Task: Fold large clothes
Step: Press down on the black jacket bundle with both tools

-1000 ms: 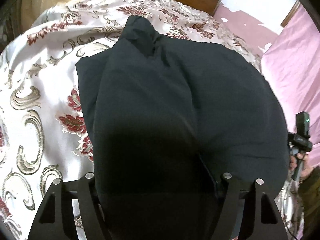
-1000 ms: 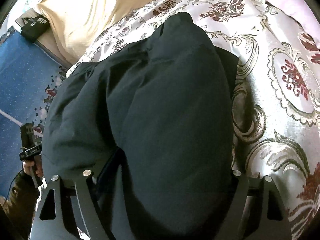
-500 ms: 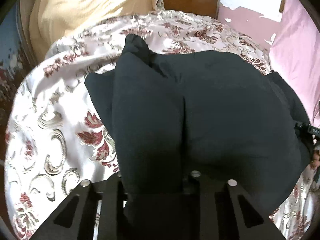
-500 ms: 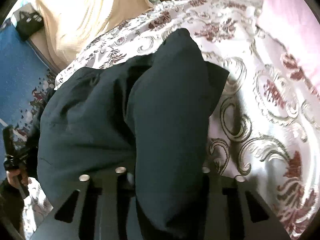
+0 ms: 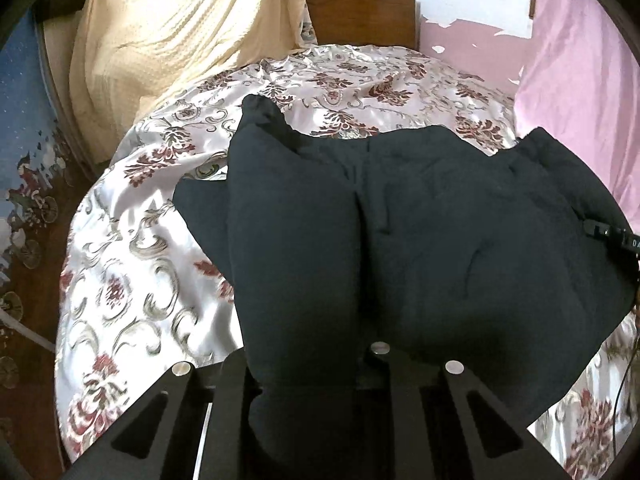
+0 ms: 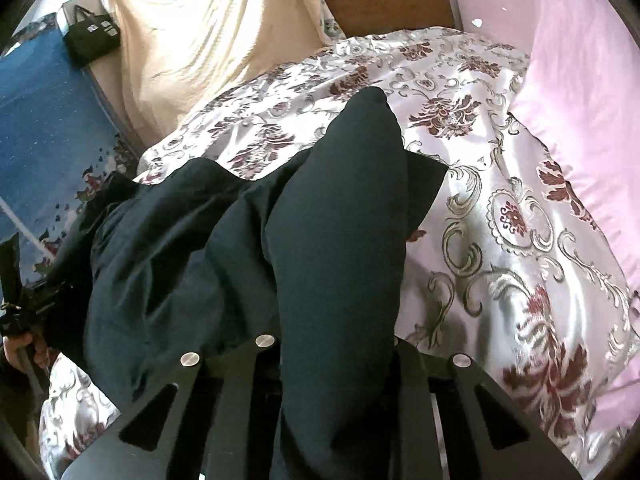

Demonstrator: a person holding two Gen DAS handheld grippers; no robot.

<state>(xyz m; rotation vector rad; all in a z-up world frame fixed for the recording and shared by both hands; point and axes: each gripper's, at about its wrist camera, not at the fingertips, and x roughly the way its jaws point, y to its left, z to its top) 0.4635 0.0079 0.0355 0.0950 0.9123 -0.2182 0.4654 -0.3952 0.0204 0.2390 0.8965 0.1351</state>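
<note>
A: Left gripper point(image 5: 316, 364) is clamped on a bunched edge of the black garment point(image 5: 420, 240), the cloth squeezed between its jaws at the near side of the bed.

B: And the right gripper point(image 6: 332, 354)?

A: Same, pinched shut on a thick fold of that garment point(image 6: 320, 260). It drapes away from both grippers, its far part lying on the floral bedspread point(image 5: 132, 280); one end pokes toward the wooden headboard point(image 5: 360, 12).

B: So the fold is mid-carry, I'd judge. How to do it well?

A: Keep both grips level and taut, carry the held edge toward the far end, and lay it down flat so edges meet. The satin cover looks slippery, so the lower layer may slide; move slowly. Avoid the cream blanket point(image 5: 180, 28) at far left.
</note>
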